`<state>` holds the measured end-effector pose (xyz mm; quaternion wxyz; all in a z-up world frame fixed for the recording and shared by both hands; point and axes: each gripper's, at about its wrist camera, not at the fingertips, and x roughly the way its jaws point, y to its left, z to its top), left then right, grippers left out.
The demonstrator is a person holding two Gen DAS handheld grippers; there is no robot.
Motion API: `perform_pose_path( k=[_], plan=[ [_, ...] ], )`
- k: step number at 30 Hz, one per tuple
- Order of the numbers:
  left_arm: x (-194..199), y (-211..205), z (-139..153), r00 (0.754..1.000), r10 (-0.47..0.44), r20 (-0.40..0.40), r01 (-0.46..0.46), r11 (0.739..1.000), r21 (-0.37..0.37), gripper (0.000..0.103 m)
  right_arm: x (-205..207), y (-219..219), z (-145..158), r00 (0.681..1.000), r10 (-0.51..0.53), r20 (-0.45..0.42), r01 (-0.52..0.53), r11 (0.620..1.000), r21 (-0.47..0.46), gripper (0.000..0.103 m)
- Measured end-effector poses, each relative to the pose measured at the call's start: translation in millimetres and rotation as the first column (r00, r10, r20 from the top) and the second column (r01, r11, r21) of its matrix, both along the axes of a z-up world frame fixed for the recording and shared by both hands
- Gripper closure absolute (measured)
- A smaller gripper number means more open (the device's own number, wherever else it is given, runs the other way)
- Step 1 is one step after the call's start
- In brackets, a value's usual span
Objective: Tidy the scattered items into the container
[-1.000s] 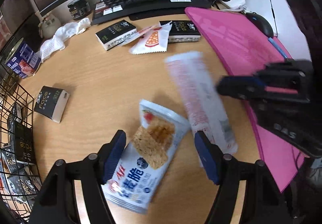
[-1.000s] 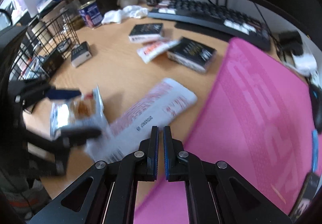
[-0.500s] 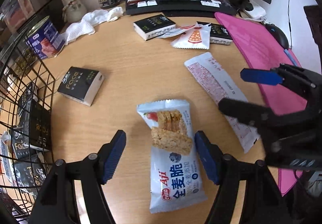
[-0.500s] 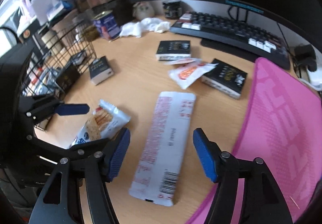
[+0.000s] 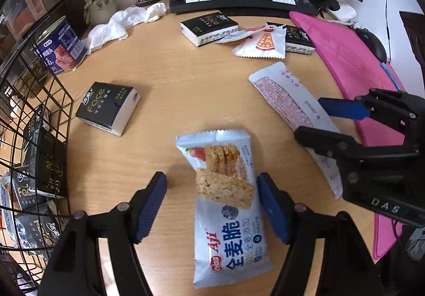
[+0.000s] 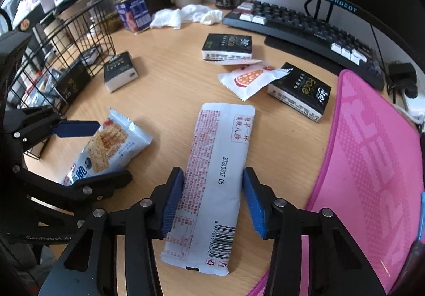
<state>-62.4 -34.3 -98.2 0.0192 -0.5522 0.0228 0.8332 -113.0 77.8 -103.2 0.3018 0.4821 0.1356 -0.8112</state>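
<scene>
Grasp step: left gripper [image 5: 211, 203] spread around the cracker packet [image 5: 228, 205]; right gripper [image 6: 212, 200] spread around the long sachet [image 6: 212, 184]; next, squeeze, carry to the basket [image 5: 32, 120] at nine o'clock.

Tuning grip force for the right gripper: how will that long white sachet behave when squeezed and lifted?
Probably floppy: the long white sachet is a thin, flat film pack lying limp on the desk, so its ends may droop. Its smooth printed film looks slippery. The right gripper straddles its width with open jaws; closing may buckle it rather than clamp it firmly. Likely light for its length.
</scene>
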Motion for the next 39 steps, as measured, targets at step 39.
perform_pose_path(
  k=[39],
  plan=[
    [85.9,-193.8,153.5,0.873,0.379,-0.308,-0.381,0.923,0.055,0.066,70.5,-181.5,159.4,0.916,0.351,-0.195,-0.381,0.913,-0.145,0.063]
  ],
)
